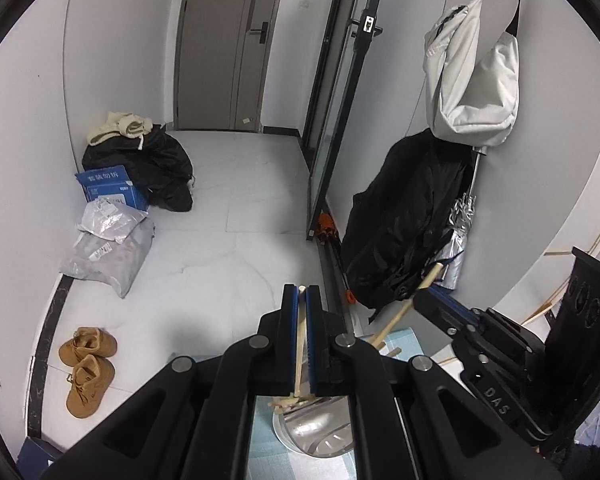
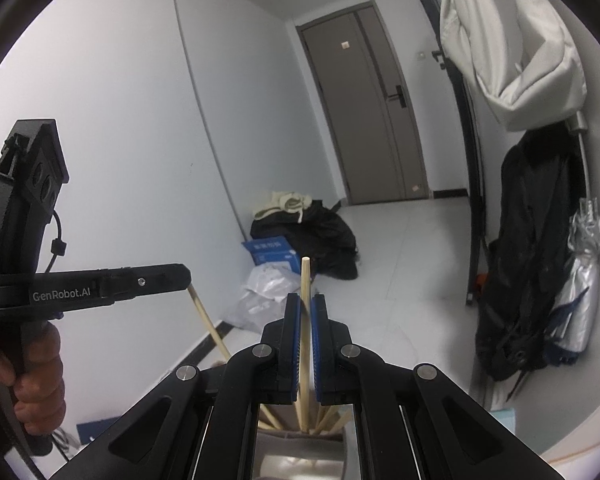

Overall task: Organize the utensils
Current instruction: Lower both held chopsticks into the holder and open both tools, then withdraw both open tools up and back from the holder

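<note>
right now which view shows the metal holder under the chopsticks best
The left wrist view: the metal holder shows its rim and shiny inside on the blue mat. The right wrist view catches only a strip of it between the tool's arms.

Shiny round steel utensil holder (image 1: 320, 432) showing only through gap in black gripper frame, rim mostly hidden. Lower ends of pale wooden chopsticks (image 2: 306, 336) disappearing behind black jaw bodies. Blue cardboard box (image 1: 110, 188) print too small to read. Gloved hand (image 2: 28, 380) getting cut off at left edge. Pale blue mat (image 1: 400, 340) largely covered.
</note>
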`<state>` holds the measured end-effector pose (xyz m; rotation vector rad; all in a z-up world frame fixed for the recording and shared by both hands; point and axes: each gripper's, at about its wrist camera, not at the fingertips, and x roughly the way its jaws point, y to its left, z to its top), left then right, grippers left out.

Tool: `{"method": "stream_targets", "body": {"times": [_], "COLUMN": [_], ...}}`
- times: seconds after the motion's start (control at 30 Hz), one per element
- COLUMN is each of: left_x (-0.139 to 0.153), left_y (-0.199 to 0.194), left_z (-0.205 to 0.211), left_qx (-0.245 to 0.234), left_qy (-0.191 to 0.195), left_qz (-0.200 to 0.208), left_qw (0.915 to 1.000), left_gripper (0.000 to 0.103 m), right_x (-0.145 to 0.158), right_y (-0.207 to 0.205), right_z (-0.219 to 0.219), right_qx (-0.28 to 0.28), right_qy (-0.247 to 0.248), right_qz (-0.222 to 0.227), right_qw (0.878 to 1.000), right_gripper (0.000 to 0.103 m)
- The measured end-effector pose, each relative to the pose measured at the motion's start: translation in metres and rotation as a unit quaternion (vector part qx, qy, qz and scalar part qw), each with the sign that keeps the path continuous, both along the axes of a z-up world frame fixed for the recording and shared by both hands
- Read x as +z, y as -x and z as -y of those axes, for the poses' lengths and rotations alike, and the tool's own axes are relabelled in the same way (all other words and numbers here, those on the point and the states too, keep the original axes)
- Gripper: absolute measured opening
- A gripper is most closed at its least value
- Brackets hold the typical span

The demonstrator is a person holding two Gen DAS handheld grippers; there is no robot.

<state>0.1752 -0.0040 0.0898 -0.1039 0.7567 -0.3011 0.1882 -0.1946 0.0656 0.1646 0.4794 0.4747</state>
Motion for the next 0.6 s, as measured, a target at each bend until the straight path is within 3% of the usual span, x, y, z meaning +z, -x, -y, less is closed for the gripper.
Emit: {"method": "stream_targets", "body": {"times": [0.2, 0.47, 0.53, 0.6], "left_x": [-0.015, -0.040, -0.039, -0.038], "left_y": [0.000, -0.002, 0.003, 0.010], "left_z": [0.003, 0.000, 0.000, 0.000], "left_qx": [-0.008, -0.018, -0.015, -0.011], "left_qy": [0.008, 0.048, 0.046, 0.049], "left_qz": [-0.017, -0.075, -0.075, -0.073], "left_qw": [0.9998, 0.9959, 0.9960, 0.9961], "left_gripper": [0.000, 0.002, 0.005, 0.022], "right_x": [-0.013, -0.037, -0.038, -0.035], "right_y": [-0.004, -0.007, -0.001, 0.006], "right_z": [-0.010, -0.007, -0.004, 0.000], "right_qx": [0.023, 0.057, 0.061, 0.057], "right_qy": [0.010, -0.005, -0.011, -0.010], "right_qz": [-0.026, -0.092, -0.093, -0.090], "right_qw": [0.999, 0.994, 0.994, 0.994], "right_gripper": [0.005, 0.007, 0.007, 0.008]}}
